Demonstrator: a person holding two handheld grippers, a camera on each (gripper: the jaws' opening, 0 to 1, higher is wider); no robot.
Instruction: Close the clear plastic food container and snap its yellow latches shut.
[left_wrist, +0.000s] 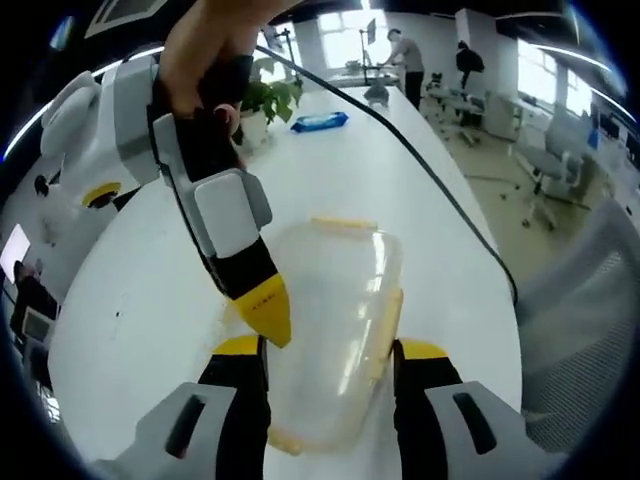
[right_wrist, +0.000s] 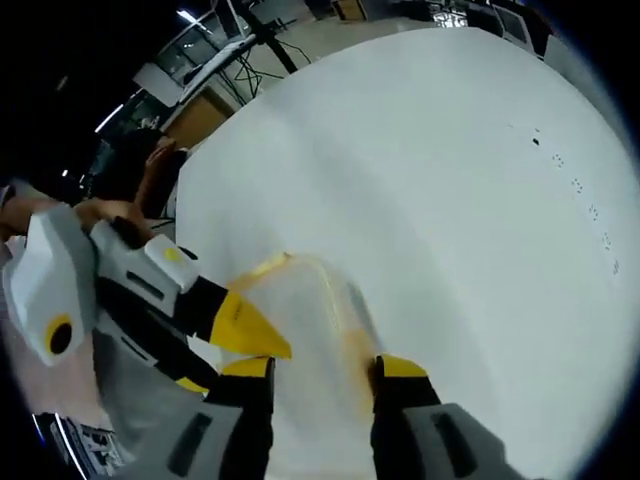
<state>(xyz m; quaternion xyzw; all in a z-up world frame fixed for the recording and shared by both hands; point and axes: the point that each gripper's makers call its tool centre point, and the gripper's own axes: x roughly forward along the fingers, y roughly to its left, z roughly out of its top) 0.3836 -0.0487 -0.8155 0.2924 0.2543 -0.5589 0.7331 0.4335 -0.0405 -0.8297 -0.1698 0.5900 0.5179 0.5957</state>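
The clear plastic container (left_wrist: 330, 310) lies on the white table (left_wrist: 140, 290) with its lid on top. Yellow latches show at its far end (left_wrist: 345, 222), its right side (left_wrist: 390, 320) and its near end (left_wrist: 285, 440). My left gripper (left_wrist: 330, 350) is open, its yellow-tipped jaws standing on either side of the container. The right gripper, held by a hand, comes in from the upper left with its yellow fingertip (left_wrist: 265, 310) on the container's left rim. In the right gripper view, my right gripper (right_wrist: 322, 368) is open over the container (right_wrist: 310, 320), with the left gripper's fingertip (right_wrist: 245, 330) beside it.
A potted plant (left_wrist: 265, 100) and a blue pack (left_wrist: 320, 122) stand at the table's far end. A black cable (left_wrist: 430, 170) runs along the table's right side. A mesh chair (left_wrist: 590, 300) is close on the right. A person (left_wrist: 405, 60) stands far back.
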